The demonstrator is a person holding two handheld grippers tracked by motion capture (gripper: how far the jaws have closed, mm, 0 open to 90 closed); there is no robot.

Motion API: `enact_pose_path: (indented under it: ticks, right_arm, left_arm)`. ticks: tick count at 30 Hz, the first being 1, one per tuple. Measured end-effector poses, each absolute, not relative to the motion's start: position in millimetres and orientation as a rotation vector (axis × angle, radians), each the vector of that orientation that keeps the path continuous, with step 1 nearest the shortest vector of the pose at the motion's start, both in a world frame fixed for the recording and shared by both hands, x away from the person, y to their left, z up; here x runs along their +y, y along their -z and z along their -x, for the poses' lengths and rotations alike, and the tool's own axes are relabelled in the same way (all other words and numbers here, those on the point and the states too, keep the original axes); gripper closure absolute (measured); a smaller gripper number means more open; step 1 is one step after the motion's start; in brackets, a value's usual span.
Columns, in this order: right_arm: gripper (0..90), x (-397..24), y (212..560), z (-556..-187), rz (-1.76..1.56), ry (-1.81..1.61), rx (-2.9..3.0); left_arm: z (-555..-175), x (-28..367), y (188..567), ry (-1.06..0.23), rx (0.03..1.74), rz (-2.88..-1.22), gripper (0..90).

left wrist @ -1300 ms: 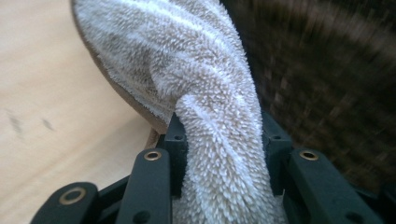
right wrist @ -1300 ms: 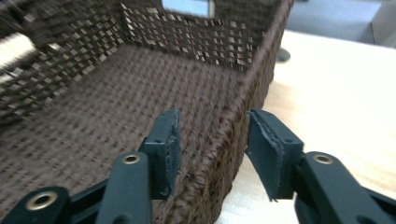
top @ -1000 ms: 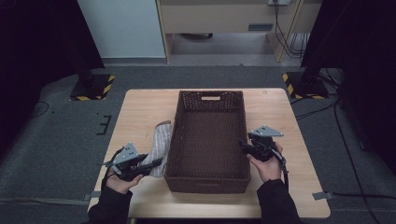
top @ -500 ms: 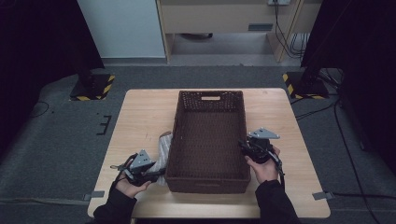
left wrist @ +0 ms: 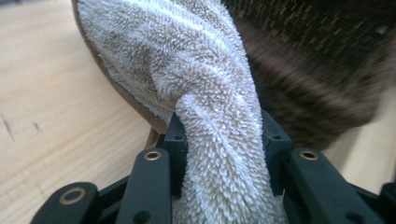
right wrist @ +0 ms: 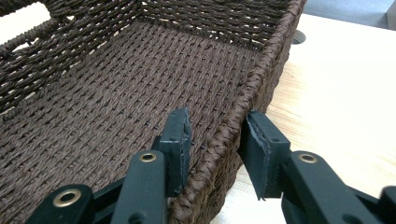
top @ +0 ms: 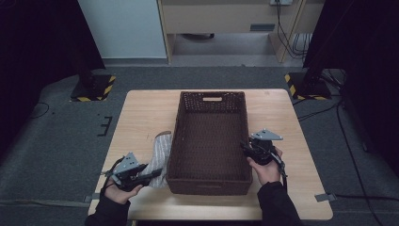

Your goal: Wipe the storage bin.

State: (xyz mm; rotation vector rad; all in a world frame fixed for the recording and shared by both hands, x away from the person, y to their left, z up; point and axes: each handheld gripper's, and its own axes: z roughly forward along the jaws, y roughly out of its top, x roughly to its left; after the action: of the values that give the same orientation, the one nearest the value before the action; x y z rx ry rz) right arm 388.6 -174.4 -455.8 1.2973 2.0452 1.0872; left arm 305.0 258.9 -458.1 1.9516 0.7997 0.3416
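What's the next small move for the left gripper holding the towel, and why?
Probably lift the towel up and over the basket's near-left wall. The left gripper is shut on the towel's end, the basket is empty, and the right gripper straddles its right rim, seemingly steadying it.

Dim room, evenly lit table [top: 141, 117] — basket [left wrist: 327, 70] perhaps motion-blurred up close.
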Motion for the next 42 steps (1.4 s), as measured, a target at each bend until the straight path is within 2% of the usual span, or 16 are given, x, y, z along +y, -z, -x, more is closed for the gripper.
enact_pose_path:
  ticks: [7, 15, 23, 29, 37, 42]
  right_arm:
    - [63.0, -174.4, 455.8, -388.6, -1.290, -1.082, 2.048]
    - [63.2, -173.6, 455.6, -388.2, -1.295, -1.078, 2.047]
    - [63.0, -174.3, 455.7, -388.5, -1.294, -1.081, 2.046]
    - [63.0, -174.2, 455.7, -388.6, -1.291, -1.081, 2.049]
    - [63.0, -173.8, 455.7, -388.4, -1.294, -1.080, 2.047]
    - [63.0, -172.4, 454.5, -388.4, -1.281, -1.052, 2.058]
  left_arm:
    - [-292.3, 241.4, 470.5, -0.358, 0.770, -2.070, 62.6]
    - [-296.0, 225.7, 500.5, -0.346, 0.827, -2.224, 62.7]
    - [-299.0, 237.0, 492.4, -0.336, 0.866, -2.158, 62.5]
    - [-304.2, 256.2, 473.7, -0.400, 0.942, -2.030, 61.6]
    - [-328.7, 275.8, 456.6, -0.470, 1.058, -1.939, 61.2]
    - [-351.2, 283.4, 458.5, -0.518, 1.162, -1.895, 61.2]
